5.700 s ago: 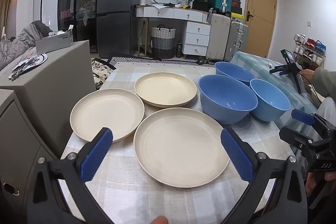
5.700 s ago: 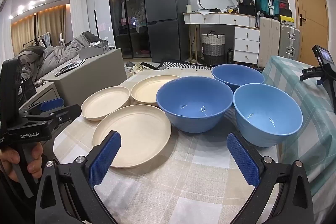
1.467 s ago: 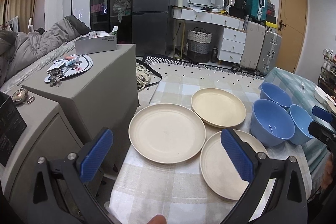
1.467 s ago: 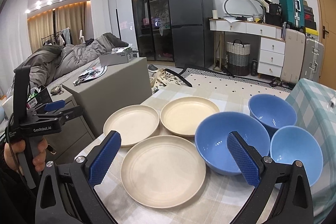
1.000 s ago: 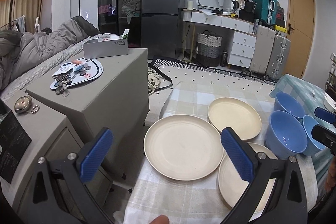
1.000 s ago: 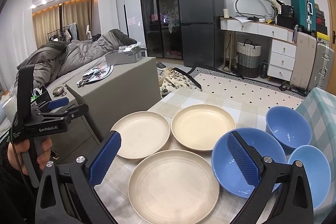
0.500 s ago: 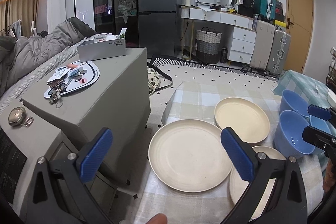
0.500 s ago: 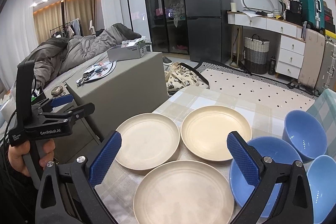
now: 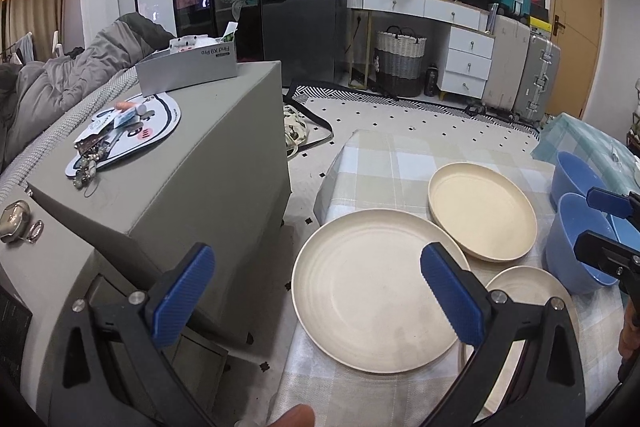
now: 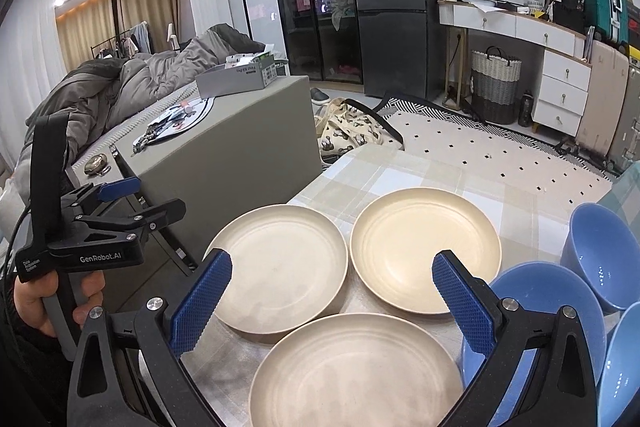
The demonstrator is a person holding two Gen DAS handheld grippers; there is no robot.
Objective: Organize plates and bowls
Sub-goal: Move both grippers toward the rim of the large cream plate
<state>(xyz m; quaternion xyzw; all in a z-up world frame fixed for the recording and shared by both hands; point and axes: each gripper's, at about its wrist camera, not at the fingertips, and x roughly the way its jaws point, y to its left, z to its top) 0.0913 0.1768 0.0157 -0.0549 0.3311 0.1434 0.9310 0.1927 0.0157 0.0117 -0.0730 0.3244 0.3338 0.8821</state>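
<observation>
My left tool (image 9: pixel 316 293) is spread wide, empty, hanging off the surface's (image 9: pixel 384 163) left edge beside the nearest cream plate (image 9: pixel 376 291). Three cream plates sit clustered on the checked surface; blue bowls (image 10: pixel 536 307) stand right of them. My right tool (image 10: pixel 328 301) is likewise spread wide, touching nothing, above the plates.

Three plates (image 10: pixel 280 267) sit on the table (image 10: pixel 400 167) toward its left edge; three bowls (image 10: pixel 600 259) cluster along the right edge, beside the plates
</observation>
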